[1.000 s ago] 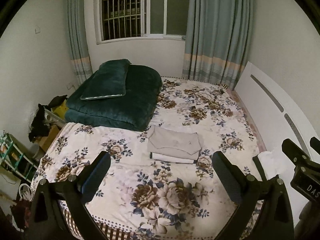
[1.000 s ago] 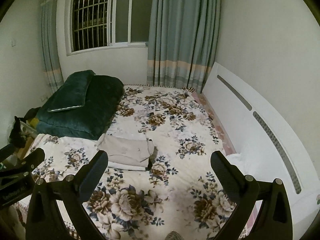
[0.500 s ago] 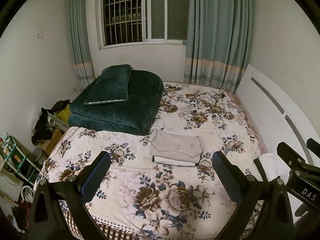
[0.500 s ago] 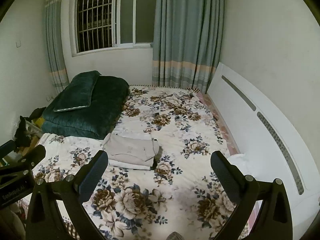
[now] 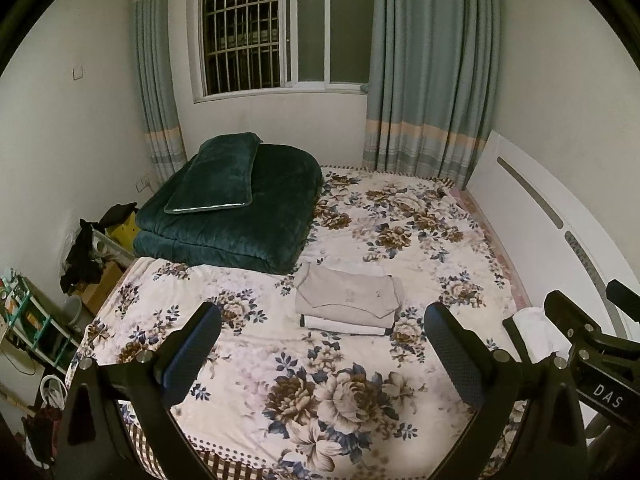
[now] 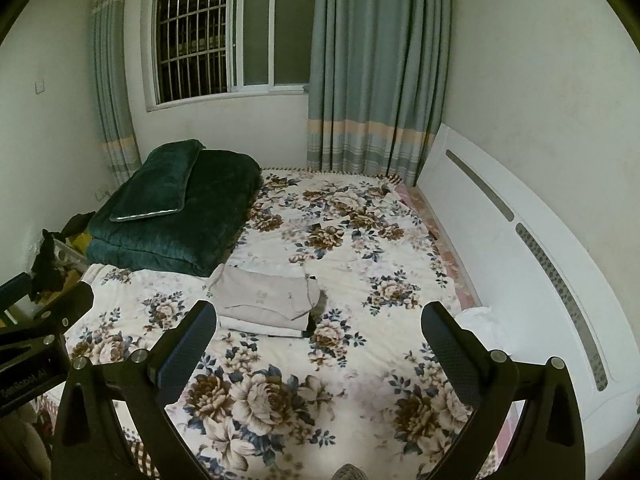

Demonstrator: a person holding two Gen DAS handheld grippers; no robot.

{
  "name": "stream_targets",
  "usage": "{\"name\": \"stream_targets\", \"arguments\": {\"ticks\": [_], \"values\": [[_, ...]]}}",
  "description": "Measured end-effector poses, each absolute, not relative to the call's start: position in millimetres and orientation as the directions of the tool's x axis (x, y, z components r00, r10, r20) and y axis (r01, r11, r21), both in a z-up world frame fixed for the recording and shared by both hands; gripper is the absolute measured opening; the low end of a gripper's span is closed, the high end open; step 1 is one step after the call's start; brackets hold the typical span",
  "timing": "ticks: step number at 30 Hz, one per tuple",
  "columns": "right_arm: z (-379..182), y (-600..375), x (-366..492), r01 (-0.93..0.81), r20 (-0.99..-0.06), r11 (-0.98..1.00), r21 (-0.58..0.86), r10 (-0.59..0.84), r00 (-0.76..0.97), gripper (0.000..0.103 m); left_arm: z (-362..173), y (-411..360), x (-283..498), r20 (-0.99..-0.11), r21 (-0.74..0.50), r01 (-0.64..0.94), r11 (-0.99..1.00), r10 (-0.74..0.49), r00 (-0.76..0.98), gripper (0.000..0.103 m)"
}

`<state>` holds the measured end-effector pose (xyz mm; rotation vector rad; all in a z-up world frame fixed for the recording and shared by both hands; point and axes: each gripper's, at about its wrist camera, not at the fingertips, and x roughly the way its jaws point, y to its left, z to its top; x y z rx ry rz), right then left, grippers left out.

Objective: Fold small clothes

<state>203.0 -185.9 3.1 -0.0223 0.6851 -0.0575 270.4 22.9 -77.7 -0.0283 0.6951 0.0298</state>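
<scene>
bed with flowered sheet [image 5: 360, 412] fills centre | folded green quilt [image 5: 240, 224] mid-left, pillow [image 5: 218, 174] on top | barred window [image 5: 280, 28] top centre | curtains [image 5: 432, 72] either side | white headboard [image 6: 520, 248] right | shelf [image 5: 24, 320] lower left

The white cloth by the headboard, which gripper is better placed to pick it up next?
Probably the right gripper. The white cloth lies just past its right finger, while from the left gripper it sits far off to the side, behind the other tool. Both stand open and empty.
</scene>
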Motion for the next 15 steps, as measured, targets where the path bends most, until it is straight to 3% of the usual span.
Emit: {"name": "stream_targets", "arguments": {"ticks": [15], "values": [[5.7, -181.4, 198.0, 0.035, -0.63, 0.998, -0.042, -0.054, 0.775, 0.103, -70.8, 19.4, 263.9, -0.627, -0.018, -0.039, 0.999, 0.019, 0.779, 0.103]]}}
